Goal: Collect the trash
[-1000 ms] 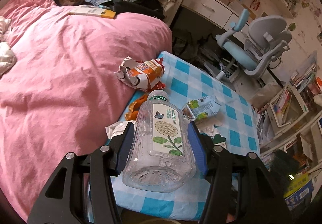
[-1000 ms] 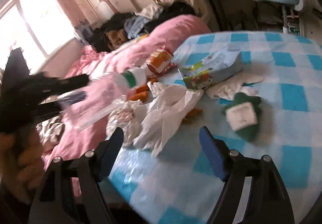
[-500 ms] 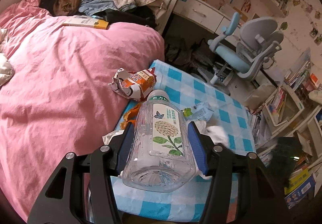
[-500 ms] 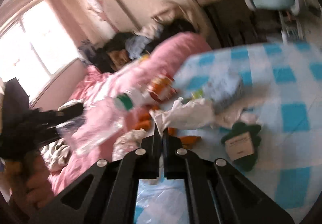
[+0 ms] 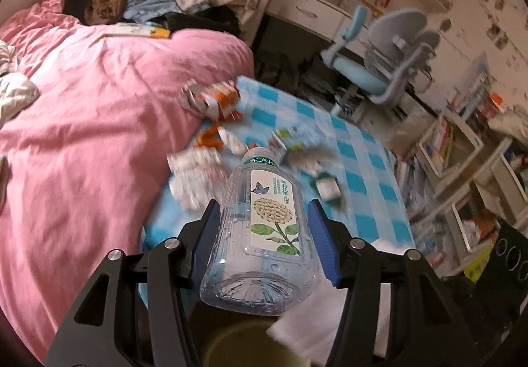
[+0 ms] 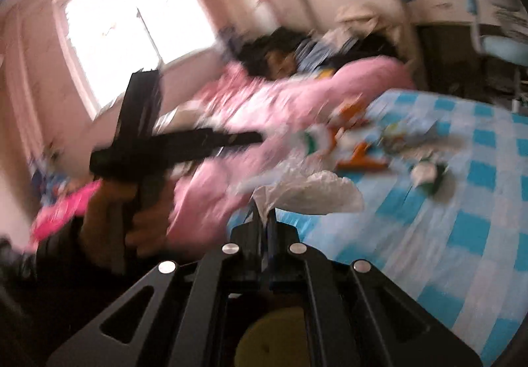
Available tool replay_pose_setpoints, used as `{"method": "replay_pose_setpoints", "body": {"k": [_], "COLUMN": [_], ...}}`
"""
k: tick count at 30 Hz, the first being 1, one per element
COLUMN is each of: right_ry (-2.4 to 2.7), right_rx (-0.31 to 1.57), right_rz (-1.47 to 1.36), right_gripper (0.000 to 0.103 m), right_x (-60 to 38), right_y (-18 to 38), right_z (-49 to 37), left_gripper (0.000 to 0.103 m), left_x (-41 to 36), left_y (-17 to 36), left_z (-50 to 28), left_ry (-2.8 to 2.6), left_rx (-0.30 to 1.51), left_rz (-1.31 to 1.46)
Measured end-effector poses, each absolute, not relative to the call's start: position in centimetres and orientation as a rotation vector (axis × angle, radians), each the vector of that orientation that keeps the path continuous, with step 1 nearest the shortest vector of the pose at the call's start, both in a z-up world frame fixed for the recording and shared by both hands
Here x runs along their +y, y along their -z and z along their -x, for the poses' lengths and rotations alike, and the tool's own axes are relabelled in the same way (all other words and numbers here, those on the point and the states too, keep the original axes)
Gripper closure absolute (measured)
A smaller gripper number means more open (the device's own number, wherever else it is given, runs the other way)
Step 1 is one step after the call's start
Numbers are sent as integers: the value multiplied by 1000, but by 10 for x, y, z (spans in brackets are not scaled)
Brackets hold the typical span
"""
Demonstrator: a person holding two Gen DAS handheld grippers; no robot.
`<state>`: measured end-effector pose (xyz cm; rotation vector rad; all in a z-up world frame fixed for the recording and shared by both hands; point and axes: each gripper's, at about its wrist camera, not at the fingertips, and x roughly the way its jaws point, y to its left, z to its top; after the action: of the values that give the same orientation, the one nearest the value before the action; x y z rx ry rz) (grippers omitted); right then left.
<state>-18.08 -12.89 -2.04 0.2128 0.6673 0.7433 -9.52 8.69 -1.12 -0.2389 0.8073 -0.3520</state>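
**Both grippers loaded: bottle in your left, plastic bag in your right**

Your left gripper (image 5: 264,228) is abt half open, its blue pads (image 5: 208,228) clamped on both sides of the clear plastic water bottle w/ green cap and flower label (image 5: 264,228). Bottle lies lengthwise btwn the fingers, base toward the cam, cap pointing to 12 o'clock. It hangs off the surface, above the near edge of the blue-and-white checked cloth (image 5: 373,188).

Your right gripper (image 6: 264,218) is fully closed, jaws pinched on a corner of the crumpled white thin plastic bag (image 6: 310,192). Rest of the bag balloons out to 1–2 o'clock from the tips, lifted clear of the cloth. In the right wrist view your left hand (image 6: 132,215) shows at 9 o'clock, wrapped round the black gripper handle; frame is blurred, so detail is poor.

Trash on the cloth, from the left wrist view:
- torn orange-and-white snack wrapper (image 5: 214,99) at 11 o'clock, at the cloth's far edge, beside the pink duvet (image 5: 99,136)
- orange peel-like scraps (image 5: 208,139) just below it
- crumpled white paper w/ red print (image 5: 194,175) at 10 o'clock of the bottle
- small green-and-white packet (image 5: 326,188) at 2 o'clock of the bottle
- blurred light wrapper (image 5: 297,139) past the cap

A round yellowish rim (image 5: 244,347) sits at 6 o'clock, under the bottle base.
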Motion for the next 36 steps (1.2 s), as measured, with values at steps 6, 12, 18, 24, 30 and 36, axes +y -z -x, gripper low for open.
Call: {"method": "replay_pose_setpoints", "body": {"k": [6, 12, 18, 24, 30, 36], "right_ry": [-849, -838, -681, -622, -565, -499], "right_rx": [880, 1044, 1085, 1013, 968, 894], "right_rz": [-99, -11, 14, -59, -60, -116], "right_gripper": [100, 99, 51, 51, 44, 41], "right_x": [-107, -92, -103, -123, -128, -142], "right_y": [59, 96, 108, 96, 91, 81], "right_z": [214, 213, 208, 206, 207, 200], "left_gripper": [51, 51, 50, 35, 27, 22], "left_x": [65, 57, 48, 46, 53, 65], "left_y": [30, 61, 91, 84, 61, 29], "left_z": [166, 214, 224, 223, 212, 189], "left_ry": [390, 359, 341, 329, 296, 233], "left_rx": [903, 1034, 1152, 1114, 1014, 880], "left_rz": [138, 90, 51, 30, 58, 84]}}
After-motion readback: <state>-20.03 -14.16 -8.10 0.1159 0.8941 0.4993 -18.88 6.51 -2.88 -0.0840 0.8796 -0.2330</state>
